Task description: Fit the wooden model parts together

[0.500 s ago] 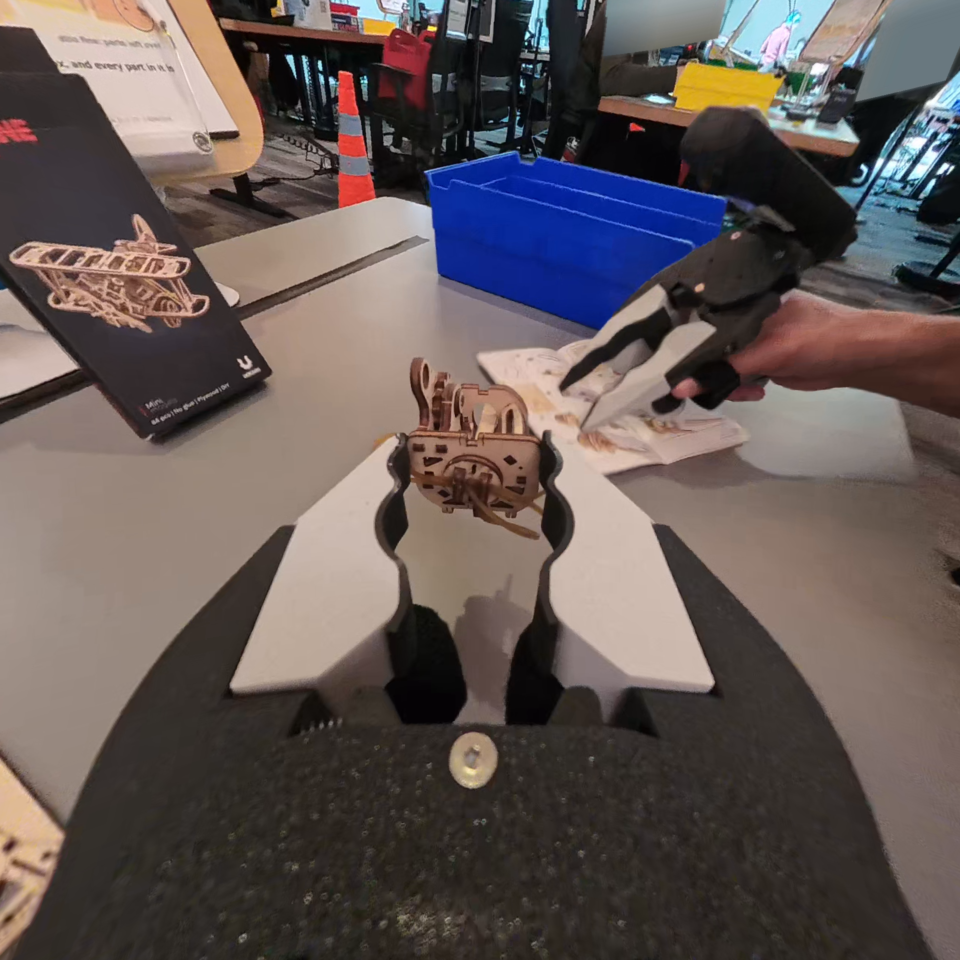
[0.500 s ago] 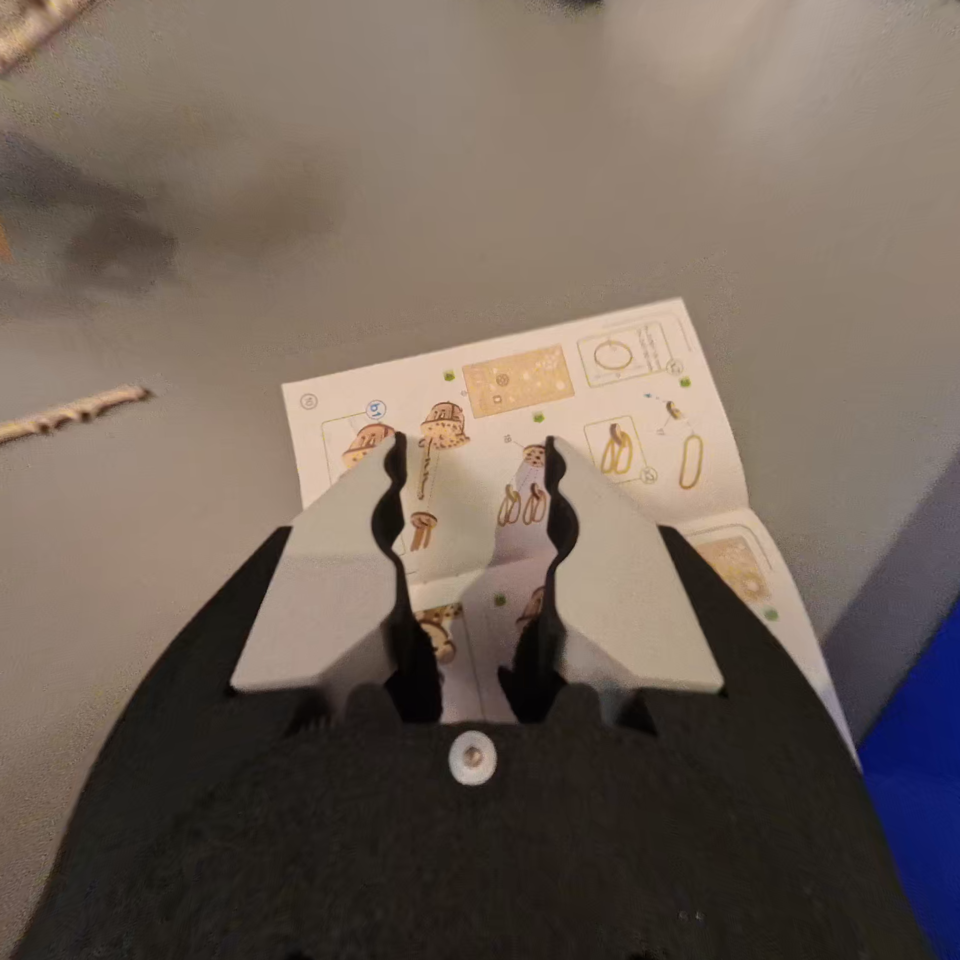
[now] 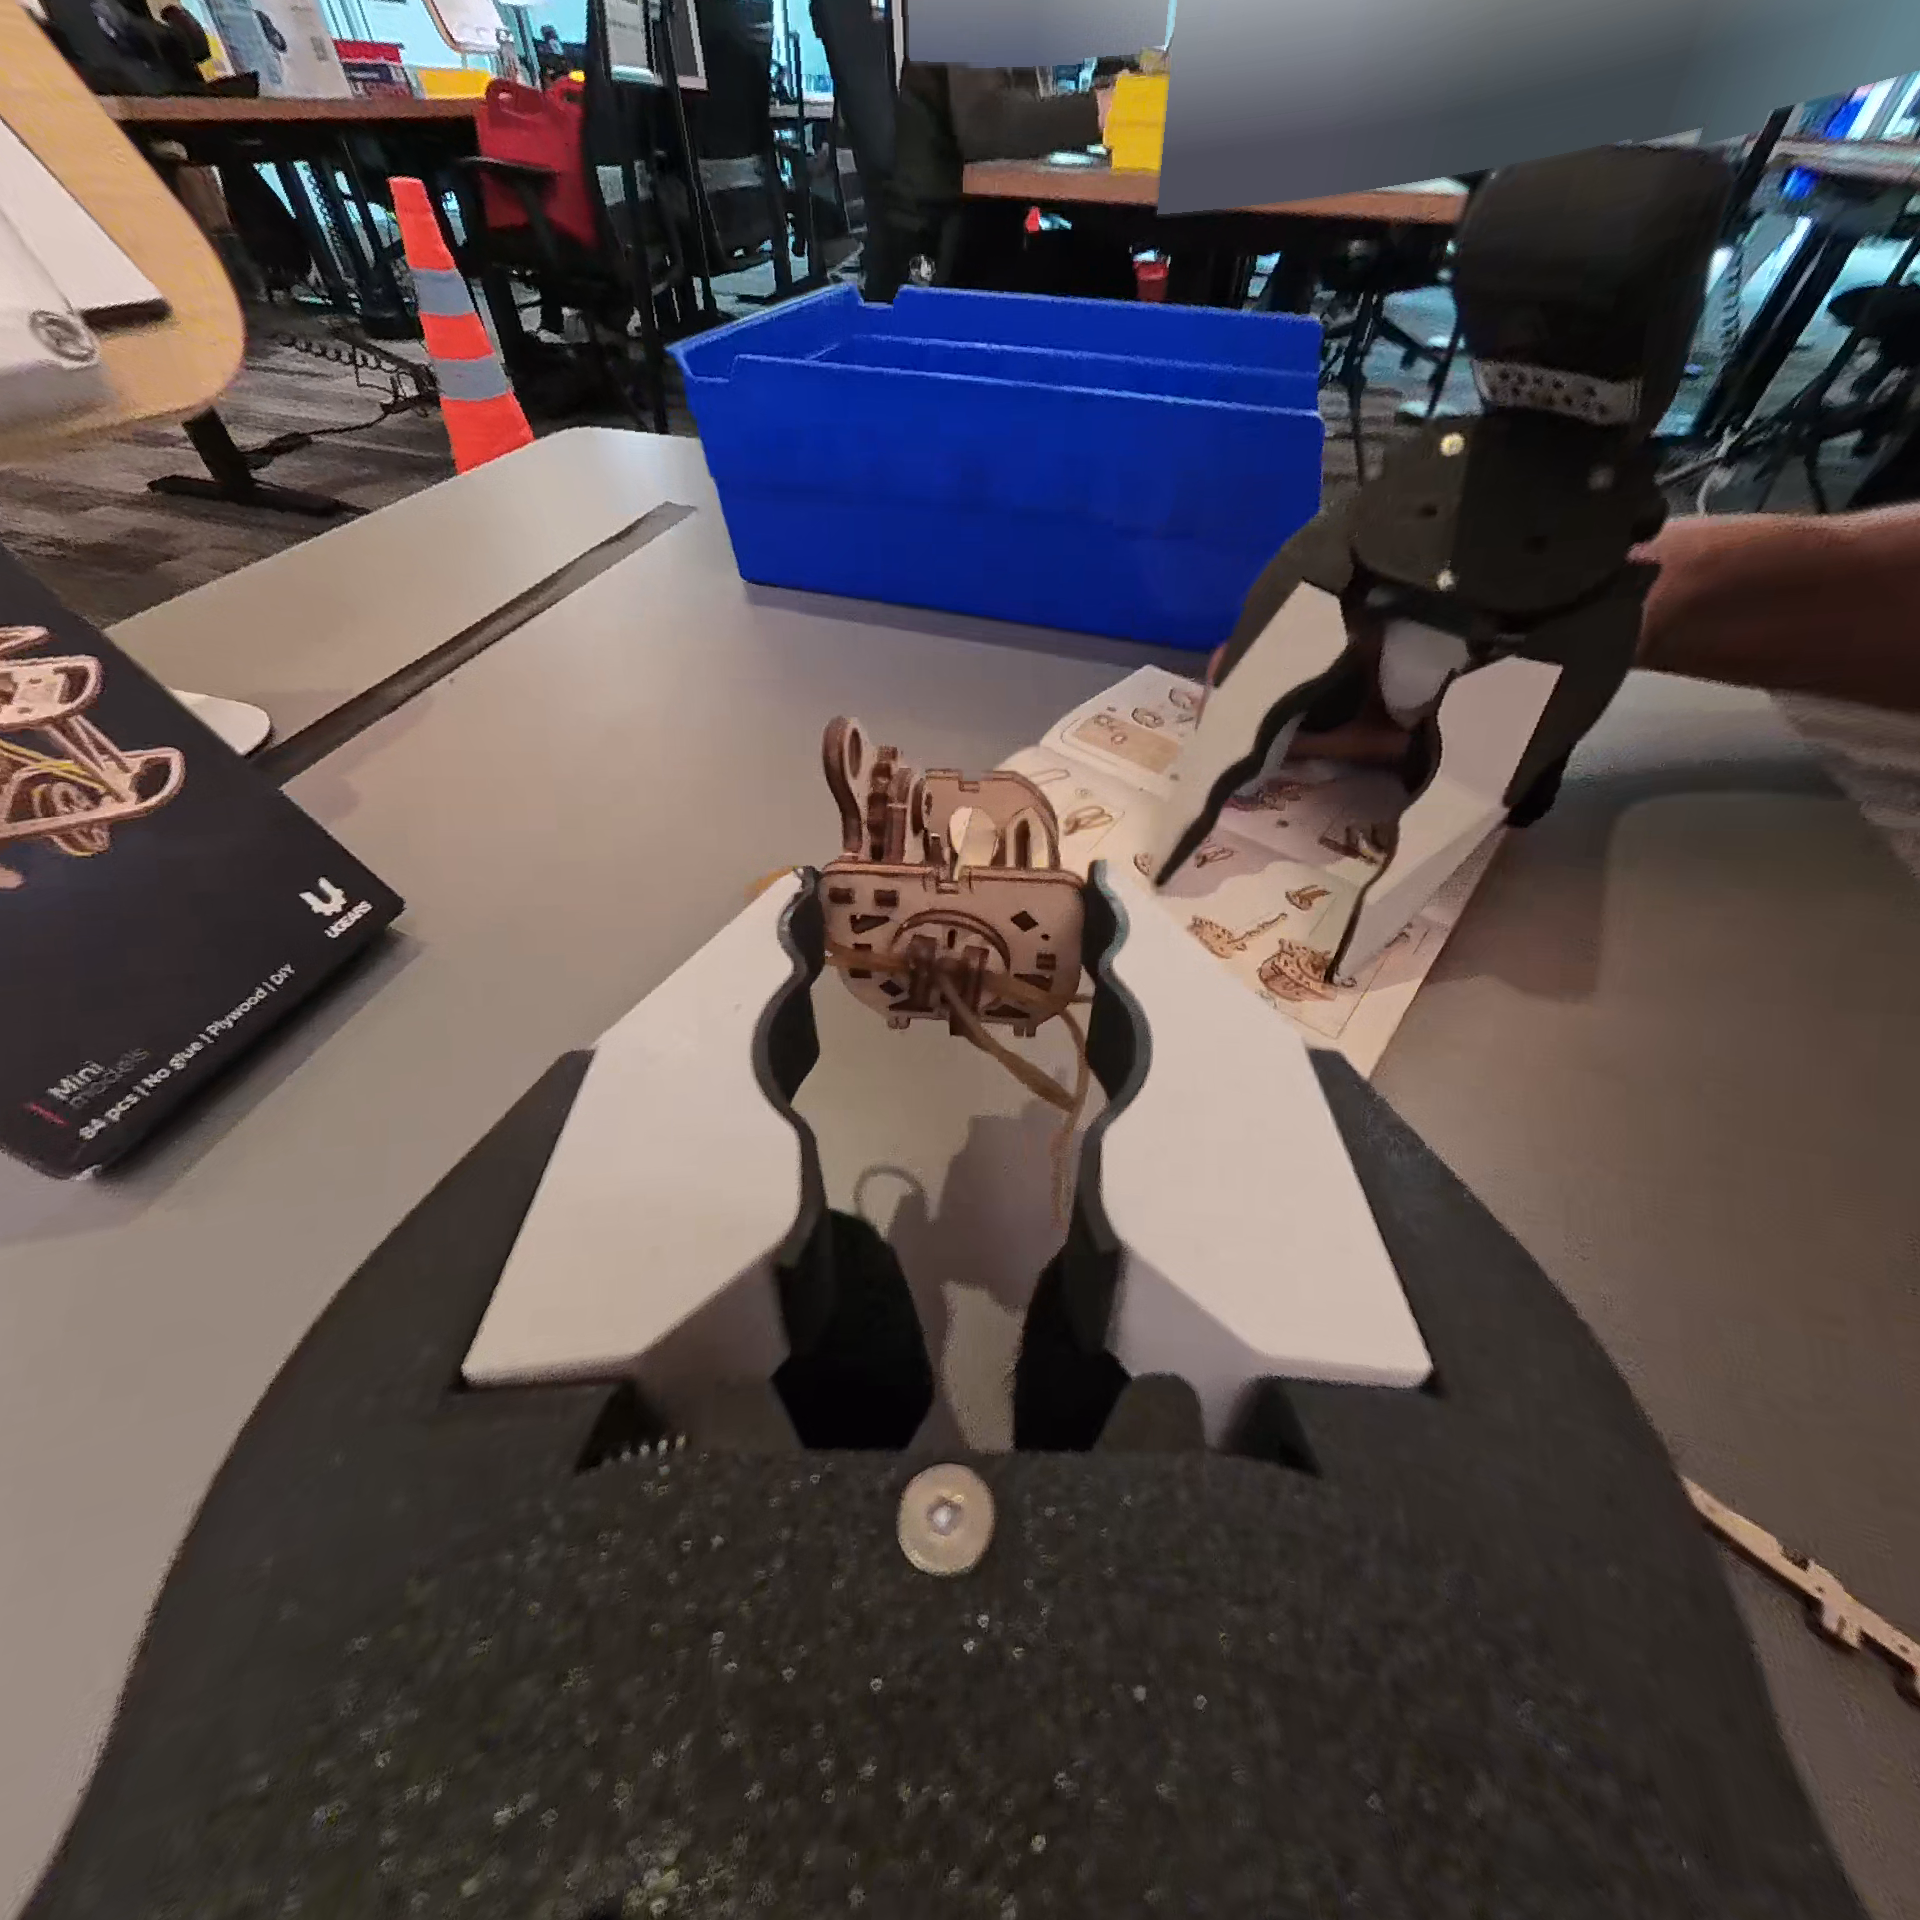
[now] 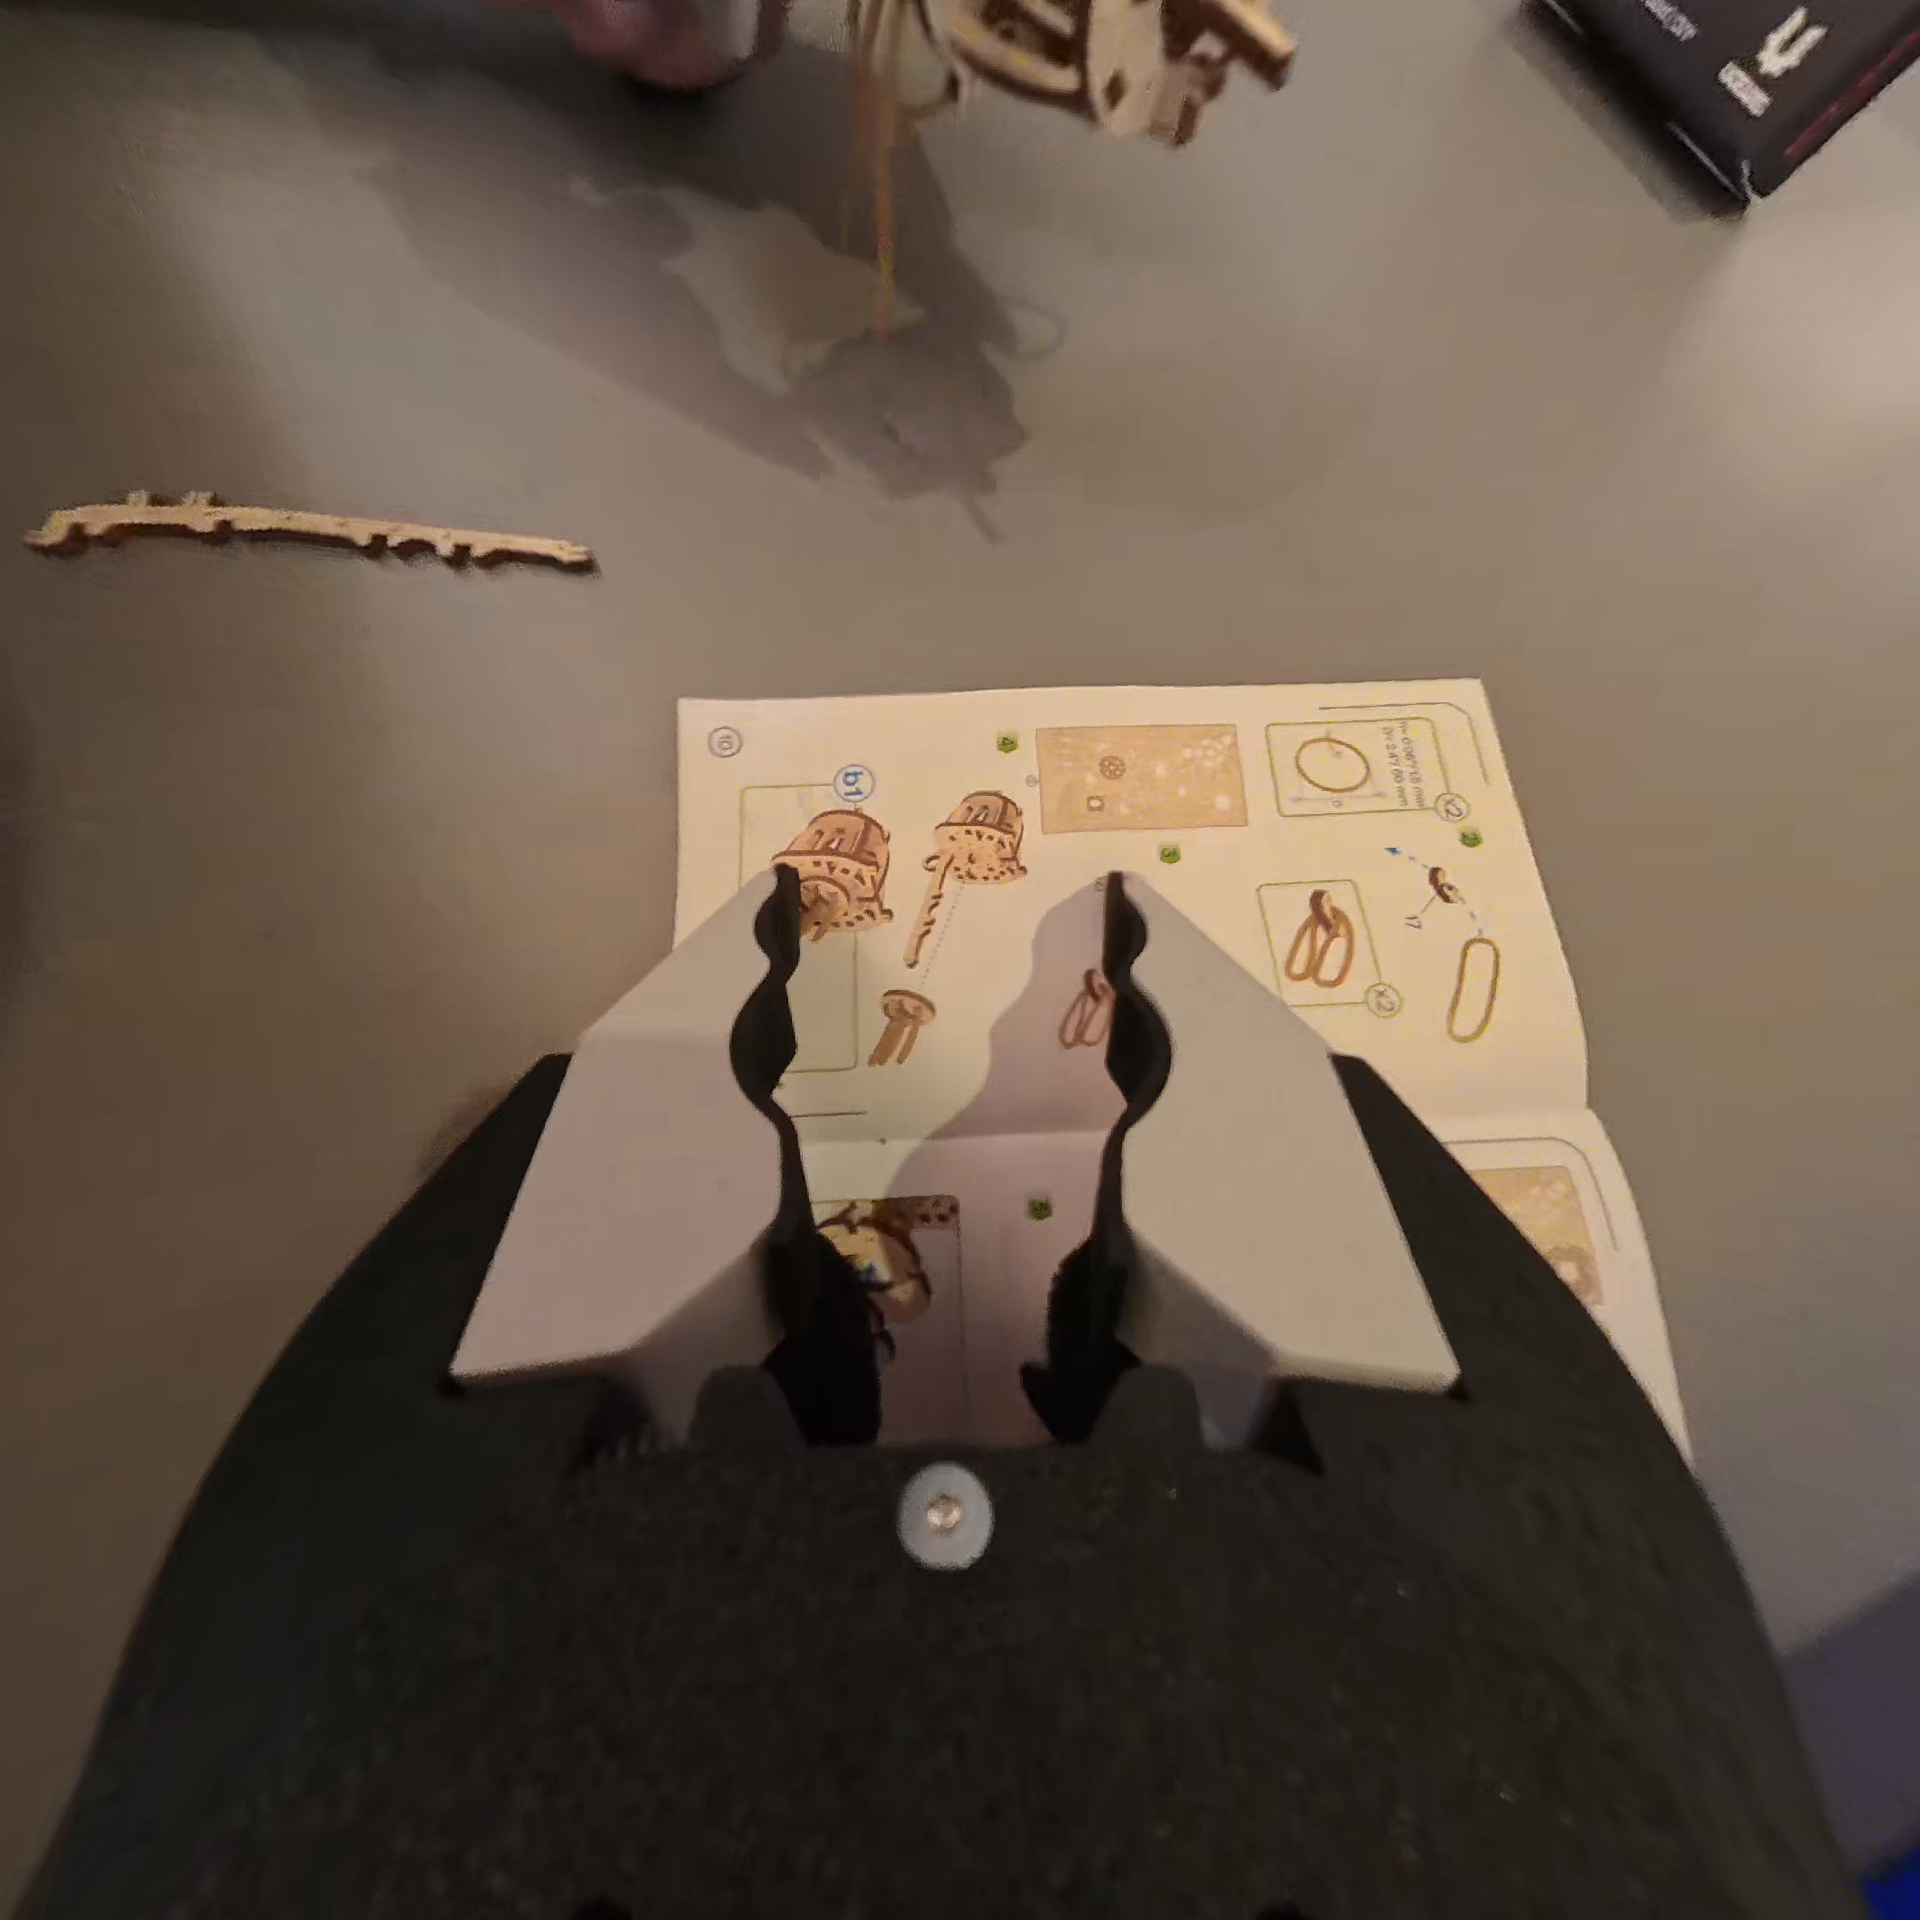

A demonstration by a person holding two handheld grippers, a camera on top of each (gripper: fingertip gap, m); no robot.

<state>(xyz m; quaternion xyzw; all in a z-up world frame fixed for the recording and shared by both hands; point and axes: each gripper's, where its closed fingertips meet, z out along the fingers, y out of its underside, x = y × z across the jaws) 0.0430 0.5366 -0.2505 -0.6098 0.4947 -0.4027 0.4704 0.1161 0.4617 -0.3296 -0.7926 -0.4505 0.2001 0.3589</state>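
— Where pinched at the fingertips, up off the grey worktop (image 3: 540, 831): wooden model assembly (image 3: 951, 914), clamped by the left claw (image 3: 948, 904), jaws closed onto its two flat sides. Brown elastic band (image 3: 1023, 1049) dangling loose from its front.

— And from the right wrist view?

— Same assembly (image 4: 1101, 52) blurred at the top edge, band hanging below, shadow on the worktop (image 4: 1351, 416) beneath.

— Right claw?

— Right claw (image 4: 945, 883) spread wide, gripping nothing, poised over the instruction sheet (image 4: 1143, 769). Seen from the left wrist view as well (image 3: 1257, 925), tips angled down, close above the sheet (image 3: 1122, 738); cannot tell if touching it. Held by a hand (image 3: 1756, 613) coming in from the right.

— Loose parts?

— One long notched wooden strip (image 4: 312, 532) flat on the worktop, left of the sheet, well apart from both claws. Same strip (image 3: 1808, 1600) at the right edge of the left wrist view.

— Farther out?

— Dark kit box (image 3: 156, 883) propped at the left, its corner (image 4: 1756, 83) at top right in the right wrist view. Blue bin (image 3: 1018, 488) behind the sheet. Orange cone (image 3: 457, 332) on the floor past the worktop edge.
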